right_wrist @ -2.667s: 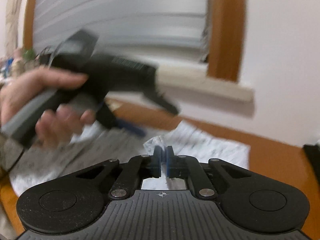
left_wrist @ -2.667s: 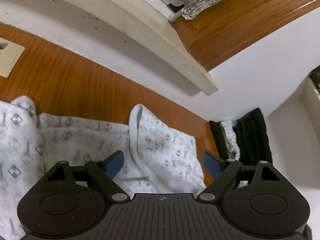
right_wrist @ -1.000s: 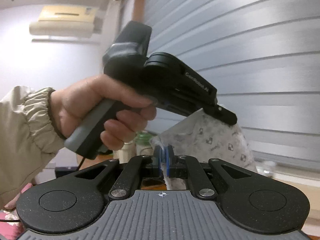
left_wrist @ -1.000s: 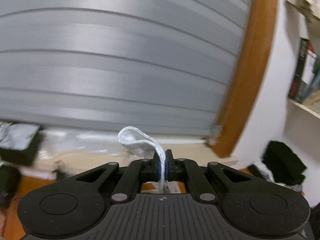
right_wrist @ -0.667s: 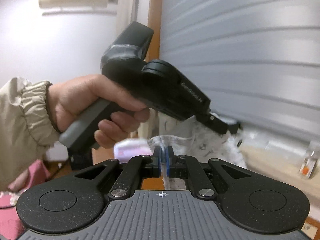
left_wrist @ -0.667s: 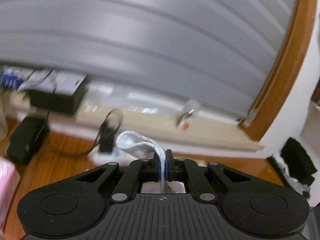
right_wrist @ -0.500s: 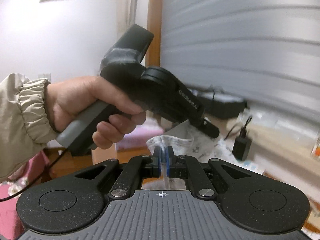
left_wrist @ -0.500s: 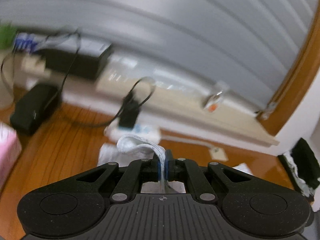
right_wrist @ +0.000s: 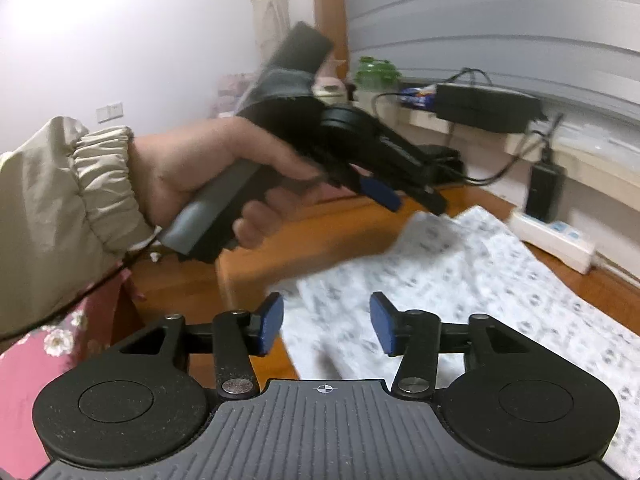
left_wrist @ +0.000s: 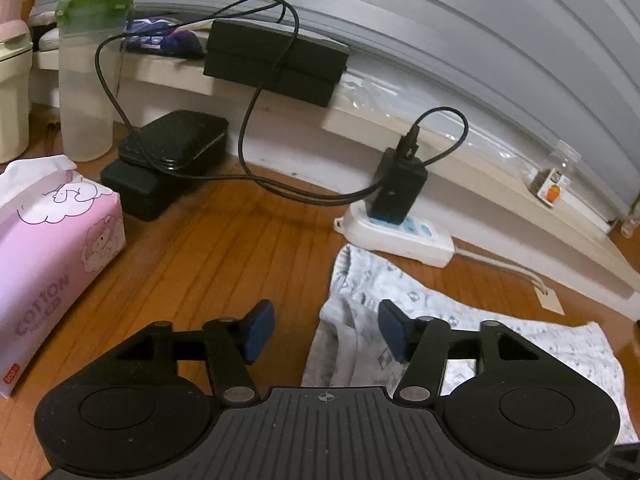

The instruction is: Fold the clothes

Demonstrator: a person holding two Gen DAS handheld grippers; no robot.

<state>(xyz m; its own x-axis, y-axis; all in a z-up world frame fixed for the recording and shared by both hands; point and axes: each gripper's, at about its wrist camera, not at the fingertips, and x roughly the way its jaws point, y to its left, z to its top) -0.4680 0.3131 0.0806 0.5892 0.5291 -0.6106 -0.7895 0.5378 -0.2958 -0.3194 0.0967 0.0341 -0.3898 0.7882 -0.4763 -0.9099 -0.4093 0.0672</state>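
A white garment with a small grey print [left_wrist: 472, 336] lies spread on the wooden tabletop [left_wrist: 224, 264]. My left gripper [left_wrist: 326, 330] hangs open just above the garment's left edge, nothing between its blue pads. In the right wrist view the same garment [right_wrist: 460, 280] stretches away to the right, blurred. My right gripper [right_wrist: 326, 322] is open over its near edge and holds nothing. The left gripper [right_wrist: 404, 196] also shows there, open, held by a hand [right_wrist: 200, 172] in a beige sleeve, above the cloth's far corner.
A pink tissue pack [left_wrist: 48, 240] sits at the left. Behind it stand a green-lidded bottle [left_wrist: 88, 72] and black cases [left_wrist: 168, 160]. A white power strip [left_wrist: 400, 236] with a black charger and cables lies by the ledge, close to the garment's far edge.
Both grippers held the garment up in the air, then swung it down toward the table. Both have now opened and let go; the cloth lies on the wood.
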